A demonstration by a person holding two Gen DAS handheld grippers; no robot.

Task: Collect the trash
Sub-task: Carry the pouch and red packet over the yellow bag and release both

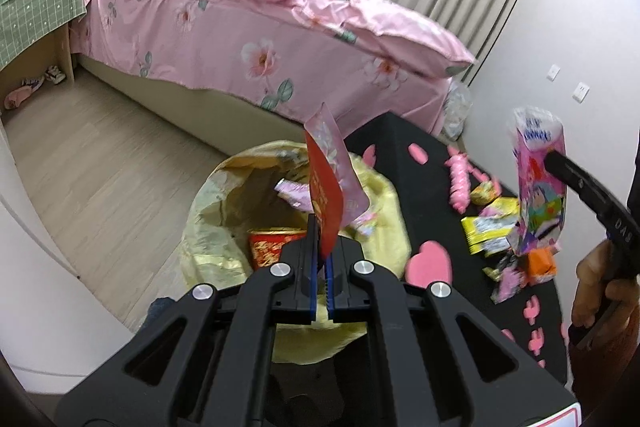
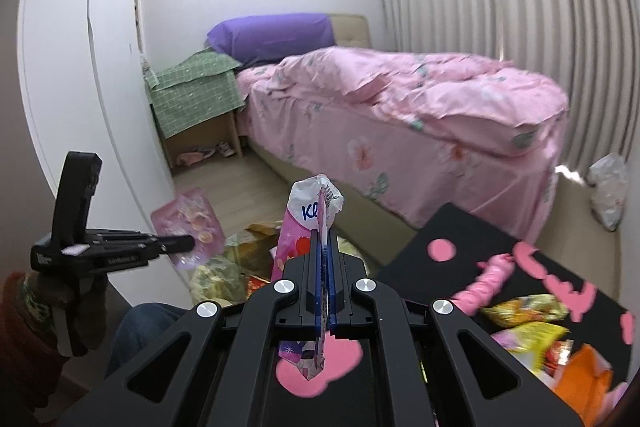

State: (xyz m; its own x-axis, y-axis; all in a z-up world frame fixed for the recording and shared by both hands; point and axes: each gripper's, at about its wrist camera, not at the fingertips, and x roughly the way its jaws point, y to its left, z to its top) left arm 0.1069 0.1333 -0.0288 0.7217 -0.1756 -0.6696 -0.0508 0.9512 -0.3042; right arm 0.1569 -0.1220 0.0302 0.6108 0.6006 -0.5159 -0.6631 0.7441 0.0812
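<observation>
Holding a red and pink wrapper (image 1: 326, 183) above the yellow bag (image 1: 224, 211), our left gripper (image 1: 322, 259) is clamped tight on it. Our right gripper (image 2: 325, 259) pinches a pink tissue pack (image 2: 314, 211), seemingly over the black table (image 2: 440, 227), where more wrappers (image 1: 490, 227) lie.

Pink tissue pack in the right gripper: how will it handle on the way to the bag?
Probably floppy: the pink tissue pack looks like thin film, its top crumpled above the right gripper. Likely light, hanging from one edge pinch. The glossy film may slip, though the jaws look shut tight on it.
</observation>
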